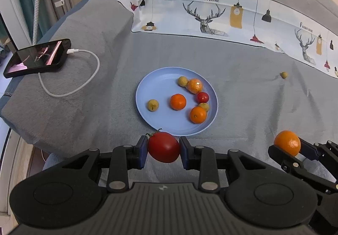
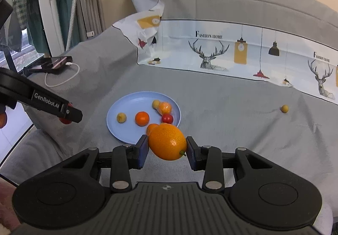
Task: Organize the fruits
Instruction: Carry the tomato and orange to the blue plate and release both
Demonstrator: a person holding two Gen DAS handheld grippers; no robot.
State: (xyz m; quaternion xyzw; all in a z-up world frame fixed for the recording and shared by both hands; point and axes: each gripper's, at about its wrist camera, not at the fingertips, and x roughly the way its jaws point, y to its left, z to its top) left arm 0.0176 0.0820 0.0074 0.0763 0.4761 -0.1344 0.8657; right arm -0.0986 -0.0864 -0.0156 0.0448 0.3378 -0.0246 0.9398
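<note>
A light blue plate (image 1: pixel 160 78) (image 2: pixel 124 106) lies on the grey bed cover and holds several small fruits: oranges, a red cherry tomato (image 1: pixel 202 97) (image 2: pixel 167 118) and yellowish round fruits. My left gripper (image 1: pixel 163 147) is shut on a red tomato (image 1: pixel 163 147) just short of the plate's near rim. My right gripper (image 2: pixel 166 145) is shut on an orange (image 2: pixel 167 141) (image 1: pixel 287 142), held to the right of the plate's near edge. A lone yellowish fruit (image 1: pixel 284 75) (image 2: pixel 284 108) rests on the cover far to the right.
A black phone (image 1: pixel 38 58) (image 2: pixel 53 64) with a white charging cable (image 1: pixel 84 78) lies at the left of the bed. A printed pillowcase with deer and lamps (image 1: pixel 211 17) (image 2: pixel 221 53) runs along the back. The bed's edge drops off at the left.
</note>
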